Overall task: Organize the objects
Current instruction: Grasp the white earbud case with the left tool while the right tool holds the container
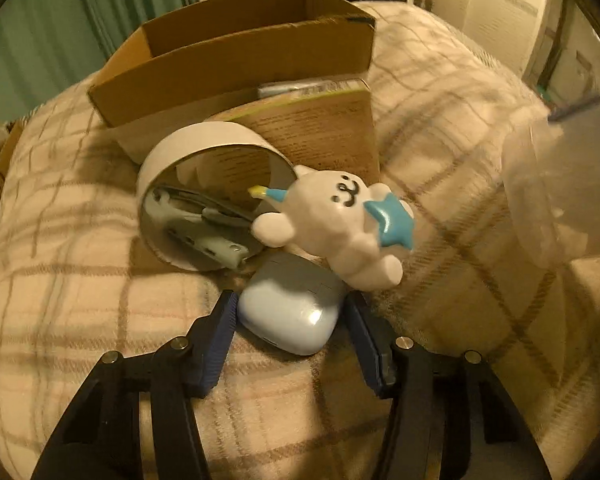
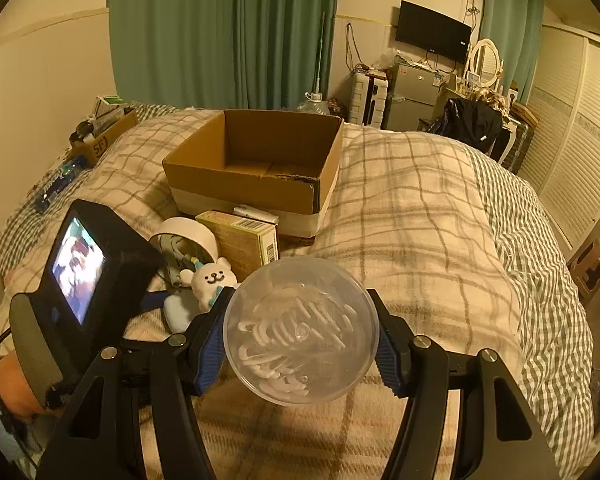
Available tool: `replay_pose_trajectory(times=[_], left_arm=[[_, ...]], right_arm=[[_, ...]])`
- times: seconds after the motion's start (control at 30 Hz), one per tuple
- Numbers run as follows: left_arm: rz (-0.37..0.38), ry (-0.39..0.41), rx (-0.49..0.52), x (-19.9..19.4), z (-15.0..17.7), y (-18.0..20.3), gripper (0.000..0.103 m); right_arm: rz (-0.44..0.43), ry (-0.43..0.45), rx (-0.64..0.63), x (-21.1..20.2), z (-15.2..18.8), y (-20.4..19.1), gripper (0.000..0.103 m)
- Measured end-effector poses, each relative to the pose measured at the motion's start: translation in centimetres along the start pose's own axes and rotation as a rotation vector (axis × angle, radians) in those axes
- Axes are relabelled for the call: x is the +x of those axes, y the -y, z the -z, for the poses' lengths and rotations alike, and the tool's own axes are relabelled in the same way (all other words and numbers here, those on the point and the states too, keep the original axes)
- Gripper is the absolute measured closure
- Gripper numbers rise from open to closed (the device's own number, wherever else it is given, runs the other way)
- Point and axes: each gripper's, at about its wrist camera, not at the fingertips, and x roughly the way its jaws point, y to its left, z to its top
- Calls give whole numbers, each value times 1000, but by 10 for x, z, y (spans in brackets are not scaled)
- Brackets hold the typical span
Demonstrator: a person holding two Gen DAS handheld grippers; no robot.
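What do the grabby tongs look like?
Both pairs look alike: the left tongs and right tongs have black plastic arms, silver round bolts and ridged blue pads on the fingertips. The left one also carries a small lit screen.

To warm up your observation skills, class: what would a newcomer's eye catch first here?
The clear round container of white clips, gripped by the right gripper. Next, the white bear toy lying against the pale blue case, which sits between the left gripper's fingers. Behind stands an open cardboard box.
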Motion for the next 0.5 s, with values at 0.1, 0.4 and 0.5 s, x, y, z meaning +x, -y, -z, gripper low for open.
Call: replay_pose_trajectory(times=[0.1, 0.4, 0.5], left_arm=[[19, 27, -49, -16, 2, -9, 47], [22, 171, -91, -79, -10, -31, 47], [9, 242, -77, -101, -35, -34, 47]], right_arm=[[-7, 2, 0, -3, 0, 0, 41], [-37, 79, -47, -31, -32, -5, 41], [-47, 136, -59, -44, -57, -5, 41]])
